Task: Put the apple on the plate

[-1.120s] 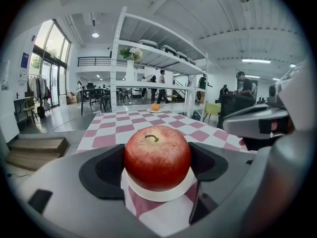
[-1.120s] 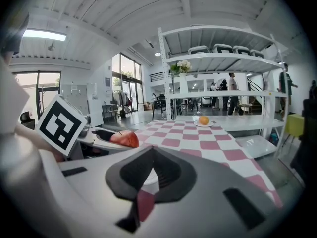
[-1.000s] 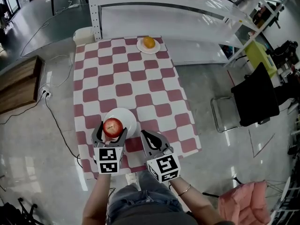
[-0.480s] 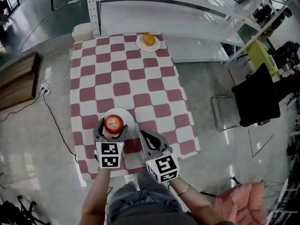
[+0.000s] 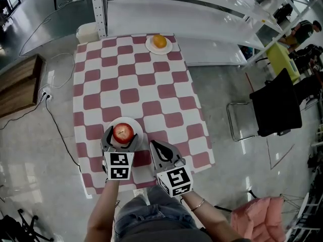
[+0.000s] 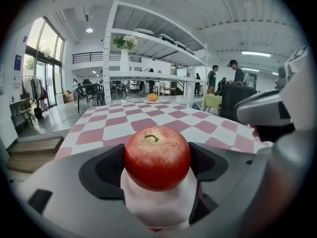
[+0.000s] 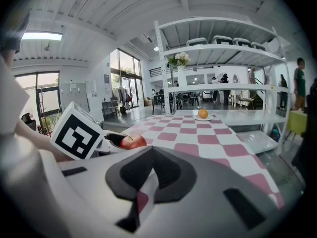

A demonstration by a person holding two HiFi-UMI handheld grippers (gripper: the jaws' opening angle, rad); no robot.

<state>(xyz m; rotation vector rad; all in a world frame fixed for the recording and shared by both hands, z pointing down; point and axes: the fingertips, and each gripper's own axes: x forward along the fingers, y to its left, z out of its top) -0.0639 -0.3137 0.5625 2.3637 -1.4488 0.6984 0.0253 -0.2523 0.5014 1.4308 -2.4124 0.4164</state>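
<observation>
Red apple (image 5: pixel 123 132) pinched in left gripper (image 5: pixel 121 136), over white plate (image 5: pixel 137 125); right gripper (image 5: pixel 155 146) pressed together, empty, near table (image 5: pixel 126 74) edge.

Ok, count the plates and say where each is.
2. A round white plate at the near edge, under the red apple; a second white plate at the far edge holds an orange fruit.

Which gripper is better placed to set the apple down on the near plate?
Left. The left gripper has its jaws shut on the apple, directly over the near white plate. The right gripper is shut and empty, off to the plate's side.
</observation>
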